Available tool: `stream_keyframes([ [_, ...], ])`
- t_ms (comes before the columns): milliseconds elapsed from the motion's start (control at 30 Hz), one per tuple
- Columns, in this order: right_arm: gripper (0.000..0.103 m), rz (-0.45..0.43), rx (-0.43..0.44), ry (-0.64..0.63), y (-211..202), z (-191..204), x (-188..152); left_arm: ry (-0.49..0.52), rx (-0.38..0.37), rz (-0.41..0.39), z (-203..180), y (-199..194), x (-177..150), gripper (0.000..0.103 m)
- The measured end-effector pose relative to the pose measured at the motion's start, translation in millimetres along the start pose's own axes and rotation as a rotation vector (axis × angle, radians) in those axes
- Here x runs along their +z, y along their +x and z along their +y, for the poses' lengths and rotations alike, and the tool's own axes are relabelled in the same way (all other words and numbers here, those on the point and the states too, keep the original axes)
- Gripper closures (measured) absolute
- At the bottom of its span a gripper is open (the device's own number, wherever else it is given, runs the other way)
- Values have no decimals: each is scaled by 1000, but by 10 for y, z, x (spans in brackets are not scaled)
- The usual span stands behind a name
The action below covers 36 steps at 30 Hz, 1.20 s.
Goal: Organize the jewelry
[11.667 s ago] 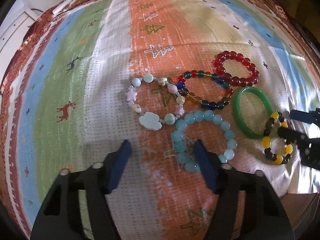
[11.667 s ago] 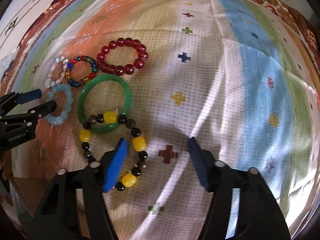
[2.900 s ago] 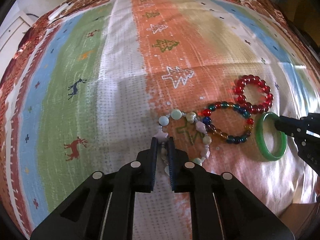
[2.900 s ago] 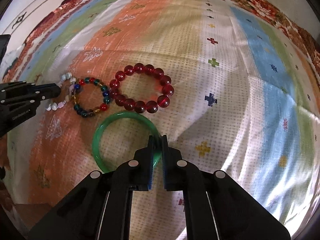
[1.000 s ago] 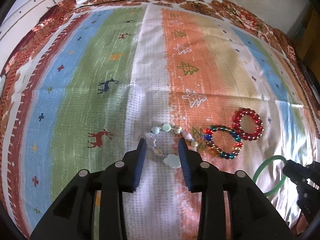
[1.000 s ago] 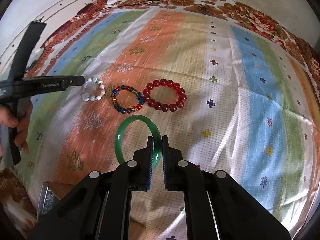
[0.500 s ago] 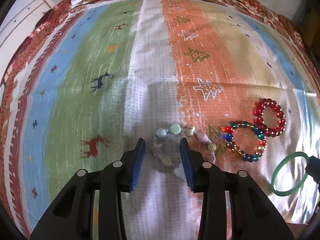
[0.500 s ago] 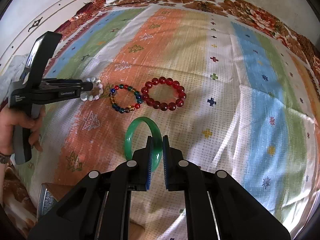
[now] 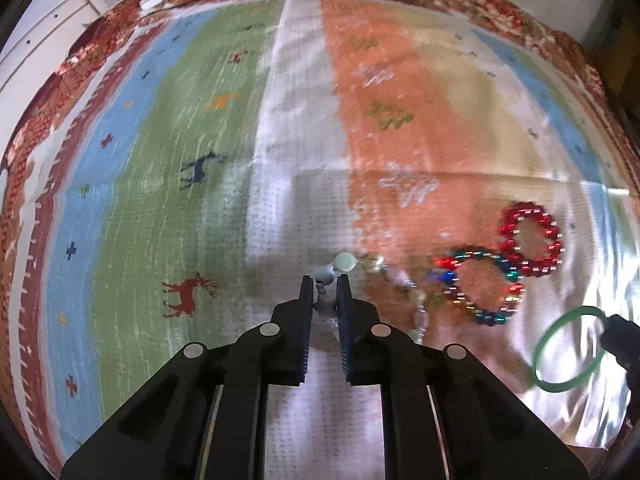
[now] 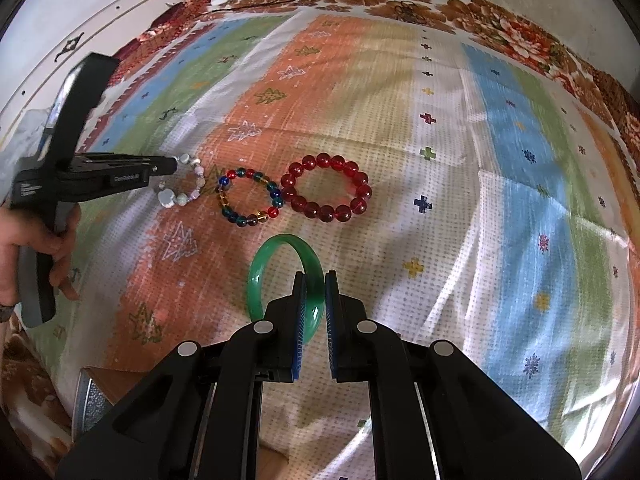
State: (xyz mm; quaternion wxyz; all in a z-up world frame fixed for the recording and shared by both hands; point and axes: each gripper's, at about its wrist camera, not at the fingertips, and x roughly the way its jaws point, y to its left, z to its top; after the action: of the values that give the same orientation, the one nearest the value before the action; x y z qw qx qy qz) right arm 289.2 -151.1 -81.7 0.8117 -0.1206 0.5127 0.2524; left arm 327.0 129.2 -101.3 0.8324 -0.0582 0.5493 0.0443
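- Four bracelets are showing on a striped bedspread.
- Three are lying in a row across the middle left of the right wrist view: a pastel charm bracelet, a multicoloured bead bracelet and a red bead bracelet.
- One green bangle is standing on edge at lower centre, its opening facing left.
- The right tongs are pinching the bangle's rim.
- The left tongs are closing on the charm bracelet's beads.
- One hand is gripping their handle.
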Motion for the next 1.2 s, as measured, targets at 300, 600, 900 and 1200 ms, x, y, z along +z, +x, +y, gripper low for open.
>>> stream_keyframes([
  [300,93,-17,-21,4,-150,24,-52,6,-29,-48,-110,-297,-52,92],
  [600,93,-50,1,20,-334,43,-88,11,-54,-101,-211,-590,-151,92],
  [900,93,-97,30,-14,-582,176,-114,-5,-89,-165,-283,-975,-252,92],
  [1200,93,-126,45,-17,-788,217,-261,6,-109,-215,-396,-1263,-432,92],
])
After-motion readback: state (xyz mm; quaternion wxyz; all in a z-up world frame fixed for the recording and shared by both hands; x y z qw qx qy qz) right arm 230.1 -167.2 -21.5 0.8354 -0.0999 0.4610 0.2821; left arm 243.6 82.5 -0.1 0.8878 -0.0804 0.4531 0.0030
